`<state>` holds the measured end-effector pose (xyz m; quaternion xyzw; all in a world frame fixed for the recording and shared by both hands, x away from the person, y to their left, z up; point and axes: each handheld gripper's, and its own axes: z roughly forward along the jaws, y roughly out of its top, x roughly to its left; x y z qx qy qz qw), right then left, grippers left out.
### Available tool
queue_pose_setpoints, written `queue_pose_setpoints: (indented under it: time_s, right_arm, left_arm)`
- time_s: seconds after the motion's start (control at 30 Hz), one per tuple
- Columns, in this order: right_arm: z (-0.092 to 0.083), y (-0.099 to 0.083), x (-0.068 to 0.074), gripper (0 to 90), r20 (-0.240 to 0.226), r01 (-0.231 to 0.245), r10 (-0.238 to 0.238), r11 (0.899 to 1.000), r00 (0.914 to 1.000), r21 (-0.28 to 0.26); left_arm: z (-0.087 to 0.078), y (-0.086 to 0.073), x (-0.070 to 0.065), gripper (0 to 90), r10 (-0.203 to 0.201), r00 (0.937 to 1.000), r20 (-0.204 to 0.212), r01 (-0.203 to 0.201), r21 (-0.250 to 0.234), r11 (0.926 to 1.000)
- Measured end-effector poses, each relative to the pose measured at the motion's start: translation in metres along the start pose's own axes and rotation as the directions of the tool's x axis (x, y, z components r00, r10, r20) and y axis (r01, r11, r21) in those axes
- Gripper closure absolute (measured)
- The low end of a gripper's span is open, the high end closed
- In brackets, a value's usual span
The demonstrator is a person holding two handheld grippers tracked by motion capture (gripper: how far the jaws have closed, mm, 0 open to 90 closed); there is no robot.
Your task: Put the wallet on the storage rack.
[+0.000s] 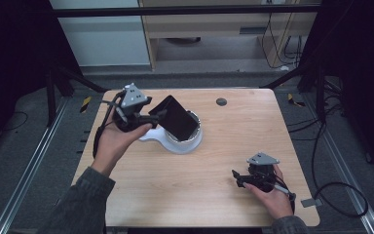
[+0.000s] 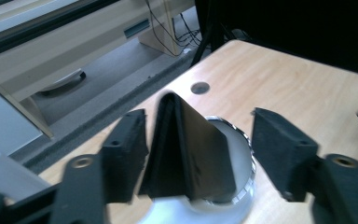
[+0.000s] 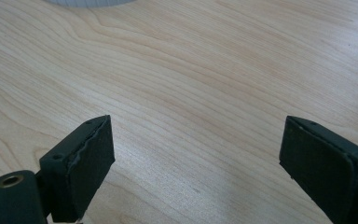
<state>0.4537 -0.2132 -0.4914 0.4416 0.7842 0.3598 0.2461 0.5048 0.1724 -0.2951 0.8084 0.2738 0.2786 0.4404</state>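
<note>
A black flat slab [image 1: 175, 117] leans tilted in a white round stand [image 1: 182, 144] at the table's back left of centre. My left gripper [image 1: 158, 117] is at the slab's left edge. In the left gripper view its jaws stand apart around the slab [image 2: 186, 158]. The slab lies close to the left jaw, and a wide gap separates it from the right jaw. The stand's rim [image 2: 242, 158] shows behind it. My right gripper [image 1: 236, 178] rests low at the front right. It is open [image 3: 196, 149] over bare wood, with the stand's edge [image 3: 88, 2] far ahead.
A small grey round cap [image 1: 221, 102] sits in the tabletop near the back edge, also seen past the slab [image 2: 199, 87]. Cables lie on the floor to the right [image 1: 341, 195]. A wooden cabinet [image 1: 214, 29] stands beyond the table.
</note>
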Motion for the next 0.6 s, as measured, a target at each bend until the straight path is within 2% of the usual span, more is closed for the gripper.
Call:
queue_pose_setpoints:
  time_s: [0.1, 0.2, 0.27, 0.33, 0.37, 0.47, 0.5, 0.6]
  right_arm:
    - [0.000, 0.000, 0.000, 9.5, 0.000, 0.001, -0.001, 1.000, 1.0000, 0.005]
    - [0.001, -0.001, 0.000, 8.7, 0.001, 0.011, -0.011, 1.000, 0.9999, 0.007]
    - [0.002, -0.001, 0.001, 8.2, -0.001, 0.004, -0.004, 1.000, 1.0000, 0.008]
    - [0.002, -0.001, 0.000, 7.7, 0.002, 0.010, -0.010, 1.000, 0.9999, 0.009]
    - [0.003, -0.001, 0.000, 7.3, -0.001, 0.006, -0.006, 1.000, 1.0000, 0.011]
    - [0.003, -0.001, 0.000, 6.4, -0.001, 0.005, -0.005, 1.000, 1.0000, 0.016]
    - [0.003, -0.002, 0.000, 6.1, -0.004, 0.002, -0.002, 1.000, 1.0000, 0.017]
    - [0.004, -0.002, 0.000, 5.5, -0.007, -0.005, 0.005, 1.000, 1.0000, 0.022]
  left_arm:
    - [-0.002, -0.021, -0.012, 21.5, 0.009, 0.9999, 0.006, -0.009, 0.029, 0.9995]
    - [-0.002, -0.048, -0.023, 13.0, -0.012, 0.9996, 0.024, 0.010, 0.074, 0.9972]
    - [0.000, -0.070, -0.029, 8.4, -0.020, 0.9995, 0.024, 0.017, 0.120, 0.9927]
    - [0.004, -0.099, -0.033, 7.2, -0.057, 0.9978, 0.034, 0.051, 0.156, 0.9864]
    - [0.005, -0.108, -0.034, 6.7, -0.076, 0.9966, 0.032, 0.070, 0.158, 0.9850]
    - [0.007, -0.143, -0.034, 5.8, -0.117, 0.9930, 0.015, 0.112, 0.184, 0.9764]
    - [0.007, -0.150, -0.033, 5.5, -0.128, 0.9918, 0.003, 0.125, 0.188, 0.9741]
    - [0.006, -0.178, -0.029, 6.2, -0.184, 0.9827, -0.023, 0.185, 0.187, 0.9648]
